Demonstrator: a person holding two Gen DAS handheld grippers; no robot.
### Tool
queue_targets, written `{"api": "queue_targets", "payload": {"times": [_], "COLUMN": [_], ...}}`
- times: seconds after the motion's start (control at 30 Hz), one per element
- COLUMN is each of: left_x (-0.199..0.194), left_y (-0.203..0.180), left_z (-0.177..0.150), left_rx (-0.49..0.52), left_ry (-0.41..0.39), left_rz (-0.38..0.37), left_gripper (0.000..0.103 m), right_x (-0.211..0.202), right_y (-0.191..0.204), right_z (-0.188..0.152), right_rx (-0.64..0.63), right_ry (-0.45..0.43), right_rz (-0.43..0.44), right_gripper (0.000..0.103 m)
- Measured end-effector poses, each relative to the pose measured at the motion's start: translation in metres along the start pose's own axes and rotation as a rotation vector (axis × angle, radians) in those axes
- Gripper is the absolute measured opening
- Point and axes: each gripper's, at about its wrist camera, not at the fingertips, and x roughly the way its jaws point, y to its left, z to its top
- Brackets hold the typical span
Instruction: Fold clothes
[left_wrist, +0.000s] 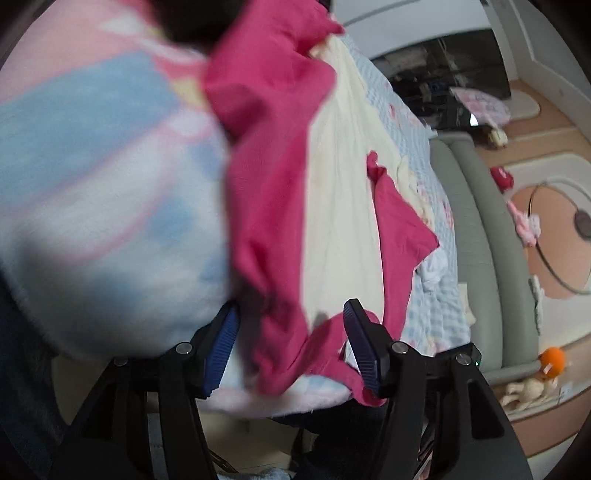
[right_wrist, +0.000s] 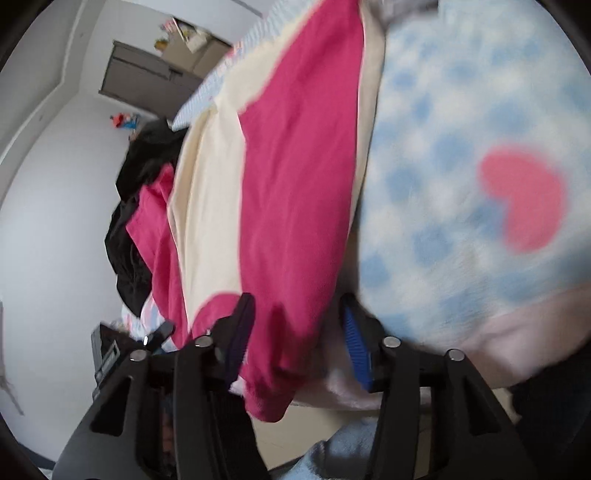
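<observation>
Although the pink garment (left_wrist: 266, 177) was up off the bed (left_wrist: 424, 155) and draped long over a cream cloth (left_wrist: 343, 221), no tidy fold showed yet, so most of the folding looked undone. Its lower hem hung between the jaws of both claws. The left claw (left_wrist: 291, 347) stood partly open with bunched pink fabric in the gap, the pads not visibly pressing it; the right claw (right_wrist: 299, 339) likewise gaped around the hem. A fluffy blue-and-white blanket (right_wrist: 461, 184) crowded beside them.
</observation>
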Motion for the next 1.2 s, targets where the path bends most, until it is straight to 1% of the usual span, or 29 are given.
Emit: {"api": "queue_targets", "payload": {"times": [0.03, 0.07, 0.1, 0.13, 0.17, 0.2, 0.27, 0.33, 0.37, 0.4, 0.43, 0.5, 0.53, 0.57, 0.63, 0.67, 0.7, 0.73, 0.77, 0.8, 0.83, 0.87, 0.93, 1.0, 1.07, 1.1, 1.13, 1.17, 1.2], "left_x": [0.003, 0.005, 0.008, 0.01, 0.009, 0.003, -0.008, -0.015, -0.015, -0.012, -0.008, 0.009, 0.013, 0.016, 0.011, 0.007, 0.0, -0.01, -0.023, -0.036, -0.05, -0.063, -0.076, -0.082, -0.078, -0.072, -0.065, -0.057, -0.05], "left_y": [-0.006, -0.012, -0.018, -0.023, -0.027, -0.033, -0.047, -0.059, -0.061, -0.059, -0.055, -0.038, -0.032, -0.027, -0.026, -0.026, -0.025, -0.023, -0.021, -0.02, -0.019, -0.018, -0.012, -0.006, 0.0, 0.002, 0.003, 0.004, 0.006], "left_z": [0.001, 0.003, 0.003, 0.002, 0.0, -0.004, -0.011, -0.017, -0.019, -0.021, -0.022, -0.024, -0.024, -0.025, -0.021, -0.019, -0.016, -0.011, -0.005, 0.002, 0.009, 0.019, 0.041, 0.062, 0.084, 0.093, 0.1, 0.106, 0.112], "left_rx": [0.024, 0.048, 0.077, 0.101, 0.113, 0.128, 0.175, 0.229, 0.24, 0.242, 0.235, 0.184, 0.165, 0.151, 0.136, 0.13, 0.117, 0.1, 0.095, 0.096, 0.097, 0.107, 0.124, 0.131, 0.127, 0.129, 0.126, 0.117, 0.108], "left_ry": [-0.001, -0.002, -0.002, 0.001, -0.003, -0.012, -0.029, -0.045, -0.041, -0.029, -0.012, 0.051, 0.071, 0.087, 0.099, 0.103, 0.101, 0.084, 0.052, 0.015, -0.022, -0.063, -0.128, -0.173, -0.185, -0.192, -0.193, -0.184, -0.172], "left_rz": [0.011, 0.022, 0.06, 0.108, 0.123, 0.114, 0.094, 0.095, 0.102, 0.112, 0.12, 0.149, 0.153, 0.15, 0.115, 0.094, 0.053, 0.006, -0.021, -0.036, -0.051, -0.032, 0.05, 0.125, 0.18, 0.196, 0.21, 0.207, 0.193], "left_gripper": [0.046, 0.037, 0.011, 0.006, 0.004, 0.004, 0.003, 0.003, 0.003, 0.003, 0.003, 0.003, 0.003, 0.003, 0.004, 0.007, 0.017, 0.035, 0.043, 0.048, 0.048, 0.048, 0.048, 0.049, 0.052, 0.057, 0.058, 0.058, 0.057], "right_x": [0.005, 0.002, 0.001, 0.001, -0.006, -0.014, -0.034, -0.053, -0.058, -0.058, -0.05, -0.031, -0.021, -0.014, -0.018, -0.021, -0.029, -0.037, -0.043, -0.05, -0.055, -0.061, -0.078, -0.095, -0.104, -0.105, -0.102, -0.099, -0.088], "right_y": [0.003, 0.004, 0.01, 0.016, 0.021, 0.025, 0.037, 0.054, 0.058, 0.058, 0.052, 0.037, 0.029, 0.022, 0.021, 0.021, 0.028, 0.035, 0.038, 0.042, 0.043, 0.043, 0.036, 0.035, 0.045, 0.052, 0.062, 0.067, 0.071], "right_z": [-0.001, -0.002, -0.002, -0.003, -0.004, -0.006, -0.01, -0.013, -0.014, -0.015, -0.016, -0.017, -0.019, -0.02, -0.018, -0.016, -0.014, -0.012, -0.011, -0.01, -0.01, -0.01, -0.011, -0.008, 0.0, 0.004, 0.01, 0.014, 0.02], "right_rx": [-0.003, -0.015, -0.045, -0.072, -0.093, -0.114, -0.16, -0.224, -0.242, -0.245, -0.237, -0.219, -0.195, -0.167, -0.146, -0.137, -0.158, -0.178, -0.191, -0.202, -0.199, -0.194, -0.181, -0.181, -0.204, -0.228, -0.267, -0.297, -0.306], "right_ry": [0.003, -0.003, -0.01, -0.021, -0.045, -0.071, -0.119, -0.168, -0.173, -0.171, -0.147, -0.091, -0.058, -0.03, -0.021, -0.019, -0.026, -0.038, -0.052, -0.067, -0.075, -0.082, -0.109, -0.154, -0.197, -0.214, -0.22, -0.213, -0.192], "right_rz": [0.006, 0.006, -0.008, -0.045, -0.061, -0.071, -0.082, -0.095, -0.092, -0.096, -0.116, -0.161, -0.173, -0.176, -0.14, -0.12, -0.091, -0.087, -0.104, -0.124, -0.151, -0.179, -0.242, -0.253, -0.241, -0.231, -0.22, -0.216, -0.223], "right_gripper": [0.051, 0.048, 0.024, 0.013, 0.008, 0.007, 0.007, 0.006, 0.006, 0.006, 0.006, 0.006, 0.006, 0.006, 0.007, 0.007, 0.008, 0.008, 0.01, 0.015, 0.017, 0.018, 0.02, 0.02, 0.02, 0.02, 0.02, 0.025, 0.027]}}
